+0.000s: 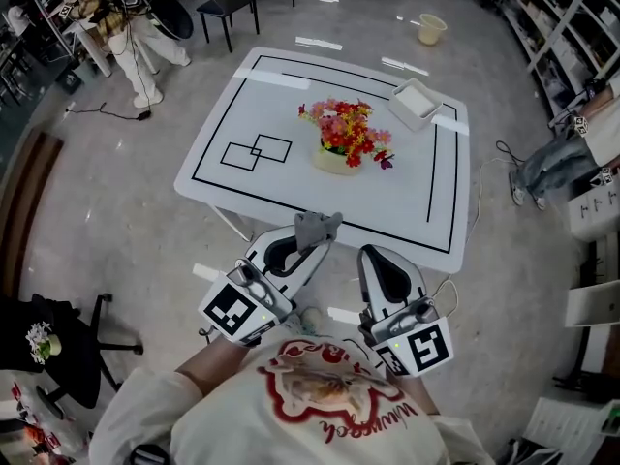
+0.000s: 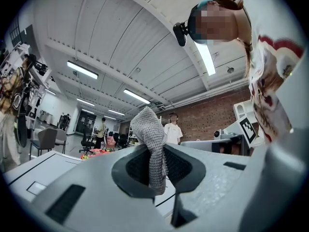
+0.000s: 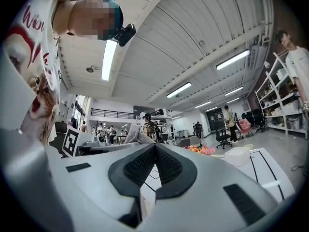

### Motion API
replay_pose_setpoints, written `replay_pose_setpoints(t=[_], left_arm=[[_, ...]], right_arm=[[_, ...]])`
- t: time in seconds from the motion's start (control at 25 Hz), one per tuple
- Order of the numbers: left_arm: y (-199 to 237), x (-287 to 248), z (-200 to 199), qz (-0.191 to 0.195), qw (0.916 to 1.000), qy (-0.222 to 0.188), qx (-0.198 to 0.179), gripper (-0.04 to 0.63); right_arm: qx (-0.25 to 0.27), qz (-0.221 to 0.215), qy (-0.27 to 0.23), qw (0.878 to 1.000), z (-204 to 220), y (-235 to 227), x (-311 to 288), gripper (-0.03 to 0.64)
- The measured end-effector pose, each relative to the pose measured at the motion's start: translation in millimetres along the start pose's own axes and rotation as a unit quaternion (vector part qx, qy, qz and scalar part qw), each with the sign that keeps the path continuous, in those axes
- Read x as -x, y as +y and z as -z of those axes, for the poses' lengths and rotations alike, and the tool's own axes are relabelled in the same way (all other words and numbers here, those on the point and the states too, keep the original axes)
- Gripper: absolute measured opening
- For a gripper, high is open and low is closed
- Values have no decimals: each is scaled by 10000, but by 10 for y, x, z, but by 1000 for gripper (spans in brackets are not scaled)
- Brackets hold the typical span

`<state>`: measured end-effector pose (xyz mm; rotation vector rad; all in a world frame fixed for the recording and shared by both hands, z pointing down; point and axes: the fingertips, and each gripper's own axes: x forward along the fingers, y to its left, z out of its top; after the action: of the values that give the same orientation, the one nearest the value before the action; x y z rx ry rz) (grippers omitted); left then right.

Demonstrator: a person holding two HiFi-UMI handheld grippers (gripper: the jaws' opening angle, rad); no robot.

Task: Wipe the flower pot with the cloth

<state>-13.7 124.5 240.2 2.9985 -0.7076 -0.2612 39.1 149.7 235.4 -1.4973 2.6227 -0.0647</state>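
Head view, from the left: a black office chair [image 1: 92, 342] stands on the floor well clear of the white table [image 1: 407, 201], with open floor between them. The table's left half is bare save for two overlapping taped rectangles [image 1: 257, 151]. The left gripper [image 1: 325, 226] hangs at the table's near edge, its jaws clamped on a grey cloth [image 1: 317, 229]. In the left gripper view the knitted fabric is pinched between the pads, its free end standing up above them.

The flower pot [image 1: 334, 160], cream and full of red, pink and yellow blooms, sits near the table's middle, well apart from both grippers, with bare tabletop between it and the near edge. The right gripper [image 1: 372, 253] is just beside the left, tips also at the near edge. Its own view shows the jaws pressed together with nothing between them.

A white square tray [image 1: 415, 103] lies at the far right corner, near the pot but apart from it. Shelving [image 1: 572, 8] lines the room's right side.

Only the gripper views show the ceiling lights [image 2: 82, 70], and only the left one a brick wall [image 2: 212, 115]. In both of them just the blooms peek over the gripper bodies — the pot itself shows in the head view alone.
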Motion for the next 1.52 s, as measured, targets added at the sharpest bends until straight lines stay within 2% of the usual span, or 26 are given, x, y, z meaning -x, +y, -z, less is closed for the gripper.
replay_pose_setpoints(t=[0.4, 0.72, 0.96, 1.24, 1.52], left_arm=[[95, 68, 54, -235, 9997, 100, 44, 41], [277, -10, 33, -268, 9996, -16, 0, 41], [442, -218, -6, -148, 9998, -102, -52, 41], [825, -419, -118, -16, 9995, -305, 119, 41], [1309, -837, -249, 210, 9989, -408, -42, 41]], right_arm=[[-281, -268, 212, 9990, 207, 39, -107, -2], [-174, -404, 171, 9989, 203, -34, -246, -2], [-37, -311, 140, 9994, 134, -205, -377, -2], [35, -135, 56, 9999, 103, -504, -696, -2], [122, 109, -50, 9999, -22, -962, -1143, -2]])
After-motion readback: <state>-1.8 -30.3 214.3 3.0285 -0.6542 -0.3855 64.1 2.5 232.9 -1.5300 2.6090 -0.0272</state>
